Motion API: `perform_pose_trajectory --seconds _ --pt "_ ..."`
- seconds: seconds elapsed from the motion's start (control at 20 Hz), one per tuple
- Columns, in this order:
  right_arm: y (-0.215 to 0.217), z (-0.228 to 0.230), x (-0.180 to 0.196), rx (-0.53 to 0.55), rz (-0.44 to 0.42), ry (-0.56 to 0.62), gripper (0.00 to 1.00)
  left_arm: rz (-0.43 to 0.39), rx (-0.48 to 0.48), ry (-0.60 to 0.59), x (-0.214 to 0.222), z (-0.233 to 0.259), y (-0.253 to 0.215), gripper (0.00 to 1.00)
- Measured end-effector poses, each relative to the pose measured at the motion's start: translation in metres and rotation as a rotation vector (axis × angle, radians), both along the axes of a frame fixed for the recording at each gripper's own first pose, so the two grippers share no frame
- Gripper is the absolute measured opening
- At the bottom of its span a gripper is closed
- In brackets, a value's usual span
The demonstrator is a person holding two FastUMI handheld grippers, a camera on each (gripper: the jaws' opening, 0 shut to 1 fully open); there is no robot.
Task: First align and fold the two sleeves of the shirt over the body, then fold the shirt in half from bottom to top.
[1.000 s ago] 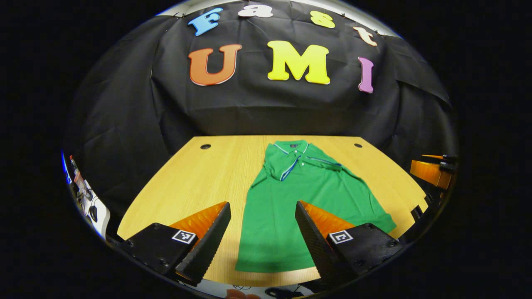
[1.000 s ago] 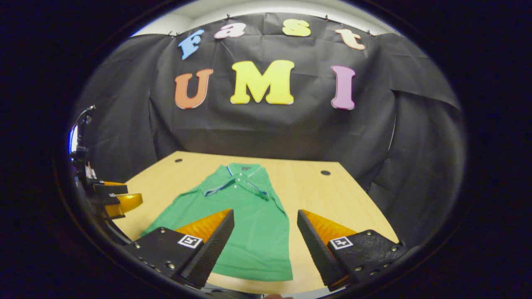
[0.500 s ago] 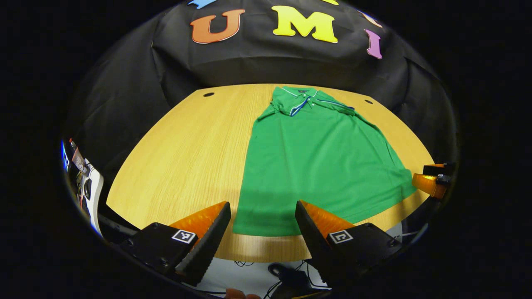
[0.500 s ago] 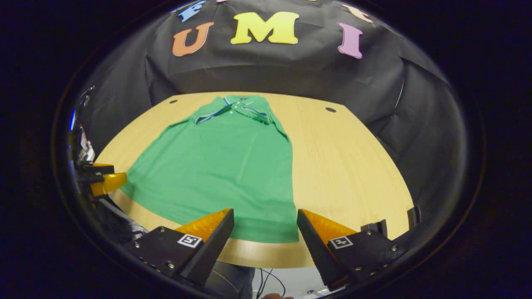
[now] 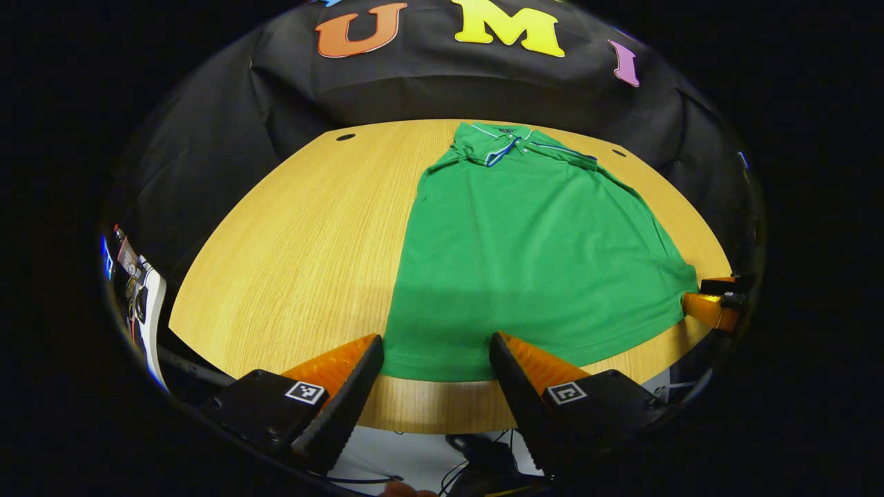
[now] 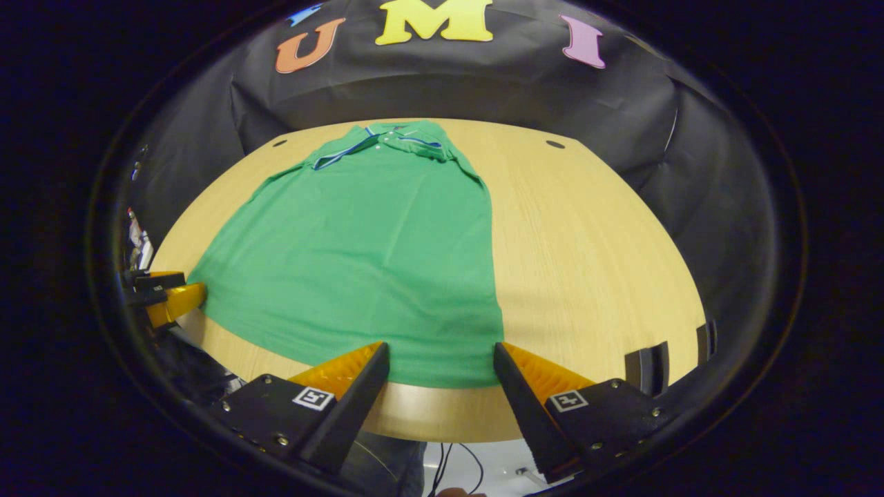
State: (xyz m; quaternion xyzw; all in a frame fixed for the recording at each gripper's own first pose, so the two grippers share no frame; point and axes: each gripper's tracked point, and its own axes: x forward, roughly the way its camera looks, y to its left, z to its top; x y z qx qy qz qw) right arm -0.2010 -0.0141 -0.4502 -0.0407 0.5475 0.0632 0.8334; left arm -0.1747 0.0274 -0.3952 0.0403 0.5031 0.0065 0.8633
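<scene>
Both our claws, the left gripper [image 5: 436, 352] and right gripper [image 6: 440, 359], are spread wide just before the shirt [image 5: 532, 255] hem. Sleeves look tucked, maybe; the bottom fold is left.

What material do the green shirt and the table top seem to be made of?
Green shirt: seemingly a soft, matte knit fabric; it lies limp with gentle creases and a stitched hem. Table top: wood or wood-look laminate, smooth with a slight sheen; fine straight grain lines show. Which one, the views cannot settle.
</scene>
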Motion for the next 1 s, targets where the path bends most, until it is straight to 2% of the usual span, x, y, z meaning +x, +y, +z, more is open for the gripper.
perform_pose_trajectory --seconds 0.15,0.2,0.25,0.3,0.4,0.55,0.75,1.0 --pt "0.003 -0.002 -0.001 0.007 -0.002 0.036 0.99 0.013 0.007 -0.033 -0.002 0.0 0.002 1.0" --pt "0.005 0.0 -0.001 0.005 -0.007 0.053 0.98 0.002 0.005 -0.035 -0.003 -0.001 -0.001 1.0" --pt "0.014 -0.002 -0.002 0.034 -0.001 0.072 0.93 -0.042 -0.008 -0.026 -0.001 0.0 -0.013 0.99" --pt "0.026 -0.001 0.002 0.083 -0.007 0.056 0.63 -0.078 -0.012 -0.023 0.002 -0.003 -0.022 0.69" --pt "0.031 -0.003 0.001 0.06 -0.001 0.052 0.02 -0.073 -0.019 -0.024 0.01 -0.003 -0.026 0.08" --pt "0.038 0.0 0.001 0.081 0.007 0.055 0.01 0.0 -0.133 0.001 0.014 -0.002 -0.035 0.04" --pt "0.037 0.014 0.018 0.112 -0.022 0.019 0.01 0.028 -0.154 -0.004 0.023 0.011 -0.031 0.03" --pt "0.039 0.035 0.069 0.146 -0.07 -0.03 0.01 0.066 -0.196 -0.032 0.059 0.031 -0.031 0.03"
